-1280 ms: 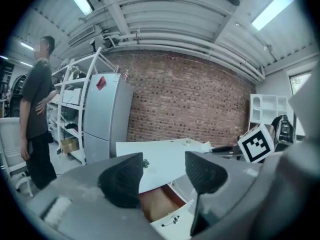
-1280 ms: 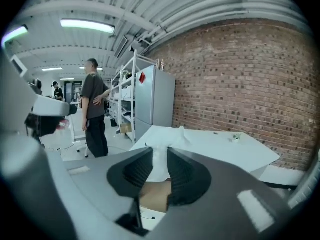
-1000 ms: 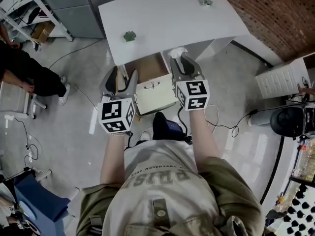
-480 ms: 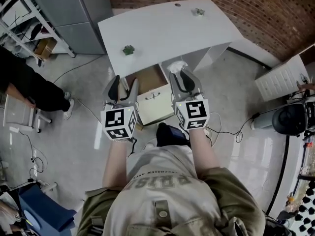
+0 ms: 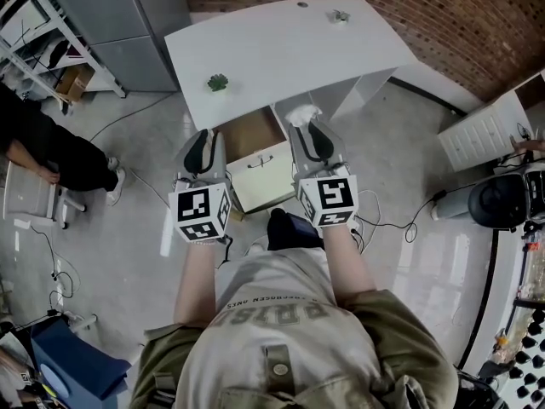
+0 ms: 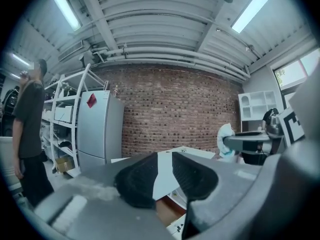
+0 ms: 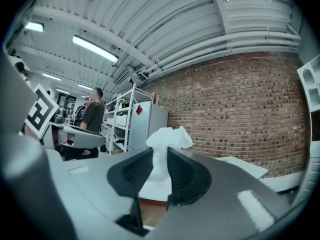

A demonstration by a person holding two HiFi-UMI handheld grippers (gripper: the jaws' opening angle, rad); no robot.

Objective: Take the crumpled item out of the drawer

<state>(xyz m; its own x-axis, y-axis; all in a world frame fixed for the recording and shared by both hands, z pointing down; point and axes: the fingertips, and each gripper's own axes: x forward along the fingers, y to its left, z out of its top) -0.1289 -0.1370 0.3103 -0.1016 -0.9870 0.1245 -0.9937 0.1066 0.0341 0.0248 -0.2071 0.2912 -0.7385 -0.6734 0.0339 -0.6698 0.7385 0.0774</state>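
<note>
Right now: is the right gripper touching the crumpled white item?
Touching. The right gripper view shows the right gripper clamping the crumpled white item between both jaws.

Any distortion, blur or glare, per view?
Head view: sharp, even light, desk edges slightly bowed. Left gripper view: heavy fisheye, dark vignette, ceiling lights blown out. Right gripper view: same fisheye and vignette; crumpled white item nearly overexposed.

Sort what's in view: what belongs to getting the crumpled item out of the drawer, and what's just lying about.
Belongs to the job:
- crumpled white item, clamped in the right gripper
- drawer, pulled open
- white desk above it

Just lying about:
- green object on the desk
- small object near the desk's far edge
- grey cabinet
- floor cables
</note>
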